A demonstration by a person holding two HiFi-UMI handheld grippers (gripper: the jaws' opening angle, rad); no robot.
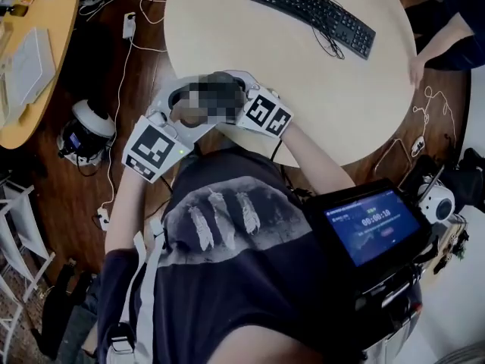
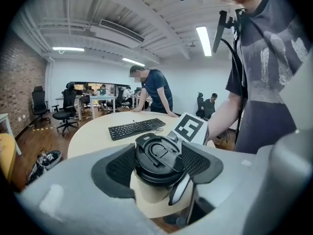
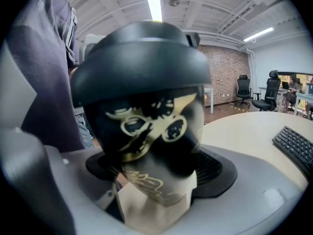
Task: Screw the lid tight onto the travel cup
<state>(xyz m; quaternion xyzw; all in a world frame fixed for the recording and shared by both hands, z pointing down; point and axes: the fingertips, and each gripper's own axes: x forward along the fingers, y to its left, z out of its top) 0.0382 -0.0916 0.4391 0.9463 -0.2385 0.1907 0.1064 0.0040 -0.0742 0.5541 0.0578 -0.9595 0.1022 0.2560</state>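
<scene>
The travel cup (image 3: 151, 131) is black with a gold drawing and a cream base; its black lid (image 3: 142, 53) sits on top. My right gripper (image 3: 156, 173) is shut on the cup's body, one pad on each side. In the left gripper view the lid (image 2: 159, 155) lies between the pads of my left gripper (image 2: 157, 168), and both pads touch its rim. The head view shows both grippers together at the near edge of the round table (image 1: 227, 21), the left gripper (image 1: 189, 111) beside the right gripper (image 1: 236, 101). A mosaic patch hides most of the cup there.
A black keyboard (image 1: 312, 12) with its cable lies at the table's far side. Another person's hand (image 1: 417, 70) rests at the right edge. A lit screen (image 1: 371, 226) hangs at my right hip. Cables and a white device (image 1: 85, 131) lie on the floor at left.
</scene>
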